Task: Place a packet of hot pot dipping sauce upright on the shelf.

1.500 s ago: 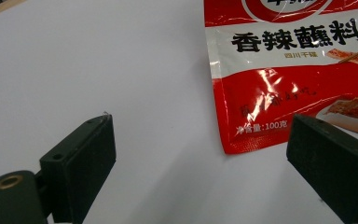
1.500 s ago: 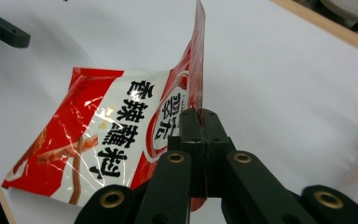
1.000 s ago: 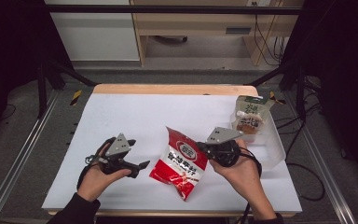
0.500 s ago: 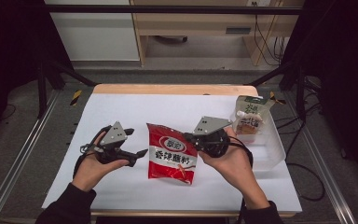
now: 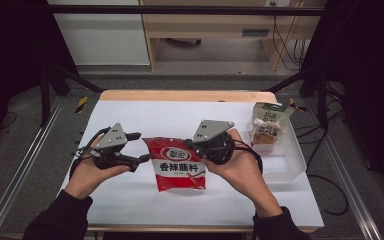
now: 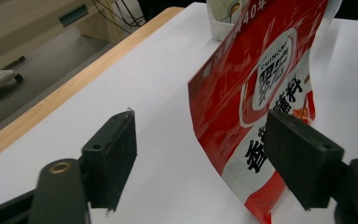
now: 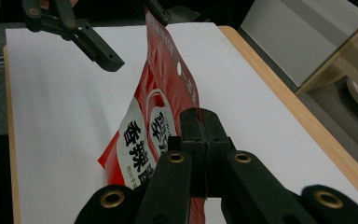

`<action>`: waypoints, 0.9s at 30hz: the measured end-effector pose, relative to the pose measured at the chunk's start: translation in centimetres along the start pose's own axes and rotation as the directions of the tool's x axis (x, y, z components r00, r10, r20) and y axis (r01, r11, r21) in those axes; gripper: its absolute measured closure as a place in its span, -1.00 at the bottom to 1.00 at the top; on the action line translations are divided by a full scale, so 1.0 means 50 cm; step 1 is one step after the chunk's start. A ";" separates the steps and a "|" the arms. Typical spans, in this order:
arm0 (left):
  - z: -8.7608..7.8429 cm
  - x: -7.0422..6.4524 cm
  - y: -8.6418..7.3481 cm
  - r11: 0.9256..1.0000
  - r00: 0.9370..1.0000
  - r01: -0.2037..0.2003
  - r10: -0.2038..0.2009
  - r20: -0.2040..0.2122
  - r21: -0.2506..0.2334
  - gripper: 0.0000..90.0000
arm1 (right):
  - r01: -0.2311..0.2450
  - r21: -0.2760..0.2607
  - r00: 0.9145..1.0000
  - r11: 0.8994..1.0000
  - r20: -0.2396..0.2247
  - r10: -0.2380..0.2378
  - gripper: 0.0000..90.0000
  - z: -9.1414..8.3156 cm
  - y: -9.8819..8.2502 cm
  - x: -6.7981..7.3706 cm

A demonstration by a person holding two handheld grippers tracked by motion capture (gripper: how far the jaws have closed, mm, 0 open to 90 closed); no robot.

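A red snack bag (image 5: 177, 167) with a white label hangs upright over the white table (image 5: 130, 200). My right gripper (image 5: 189, 145) is shut on its top edge; in the right gripper view the two jaws (image 7: 204, 140) meet on the red film (image 7: 158, 112). My left gripper (image 5: 141, 147) is level at the bag's upper left corner. Its jaws have just been closing but stand apart. In the left gripper view (image 6: 200, 140) the bag's side edge (image 6: 261, 93) lies between the pads, and neither presses on it.
A clear plastic bin (image 5: 290, 160) sits at the table's right side with a pale pouch (image 5: 267, 125) standing in it. A wooden strip (image 5: 180, 95) runs along the table's far edge. Black frame posts stand at both sides.
Both hands have risen. The bag went from lying tilted on the table to hanging upright from the right gripper. The left jaws have narrowed toward the bag's corner.
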State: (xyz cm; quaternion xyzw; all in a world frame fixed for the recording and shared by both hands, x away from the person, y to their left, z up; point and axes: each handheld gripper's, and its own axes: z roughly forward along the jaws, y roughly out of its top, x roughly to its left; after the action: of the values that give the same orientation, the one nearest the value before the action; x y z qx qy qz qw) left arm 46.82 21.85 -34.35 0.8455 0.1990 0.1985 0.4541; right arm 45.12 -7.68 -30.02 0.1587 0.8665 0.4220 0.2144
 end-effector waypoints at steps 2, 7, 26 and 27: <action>0.000 0.000 0.000 1.000 1.000 -0.004 0.004 0.006 -0.001 -0.40 | 0.011 0.000 1.000 1.000 -0.005 -0.011 1.00 0.001 0.006 0.002; 0.001 0.001 -0.001 1.000 1.000 0.000 0.001 0.030 -0.012 -0.38 | 0.028 -0.003 0.999 1.000 -0.018 -0.028 1.00 0.004 0.015 0.006; 0.013 -0.001 0.001 1.000 0.998 -0.009 0.011 0.067 -0.020 0.10 | 0.045 -0.014 0.998 0.999 -0.051 -0.046 1.00 0.001 0.029 0.010; 0.014 -0.001 0.001 1.000 0.997 -0.015 0.016 0.072 -0.016 0.13 | 0.046 -0.014 0.998 0.999 -0.052 -0.047 1.00 -0.001 0.029 0.010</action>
State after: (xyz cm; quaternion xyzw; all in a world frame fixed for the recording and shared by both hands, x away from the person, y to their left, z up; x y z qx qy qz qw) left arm 47.13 21.28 -34.67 0.8500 0.1744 0.1730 0.4660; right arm 44.81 -6.60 -28.96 0.1258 0.8725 0.4266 0.2024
